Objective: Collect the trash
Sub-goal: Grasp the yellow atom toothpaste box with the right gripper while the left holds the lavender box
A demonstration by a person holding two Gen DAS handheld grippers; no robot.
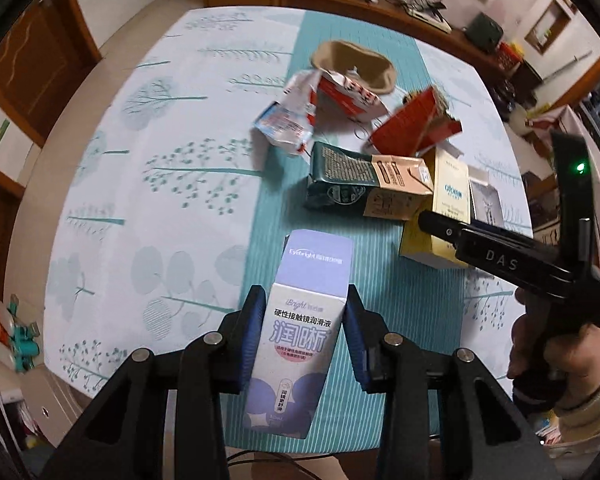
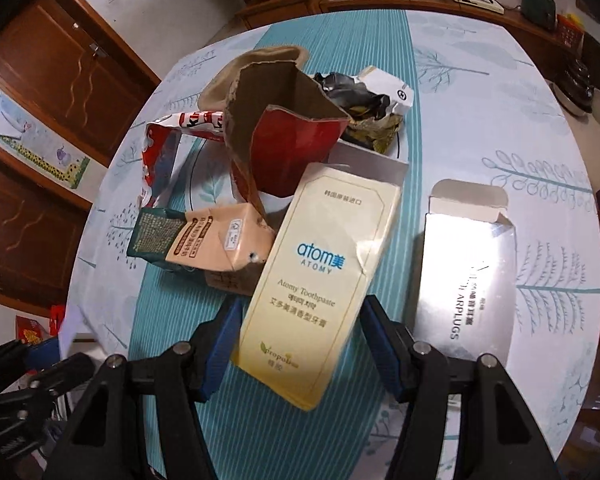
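Observation:
My left gripper [image 1: 303, 332] is shut on a white and purple eye-drop box [image 1: 296, 344], held above the near table edge. My right gripper [image 2: 300, 332] is open around the near end of a cream Atomy toothpaste box [image 2: 320, 272]; the pads stand beside it with a small gap on each side. That box [image 1: 440, 216] and the right gripper [image 1: 452, 236] also show in the left wrist view. Beyond lie a green and tan carton [image 2: 196, 240], a torn red cardboard box [image 2: 296, 148], a red and white wrapper [image 2: 168, 148] and a brown paper bowl [image 1: 356, 66].
A silver earplugs box [image 2: 468, 276] lies flat to the right of the toothpaste box. A crumpled dark wrapper [image 2: 356, 100] lies further back. The table [image 1: 160, 140] has a tree-print cloth with a teal runner. A wooden sideboard [image 2: 420, 4] stands behind.

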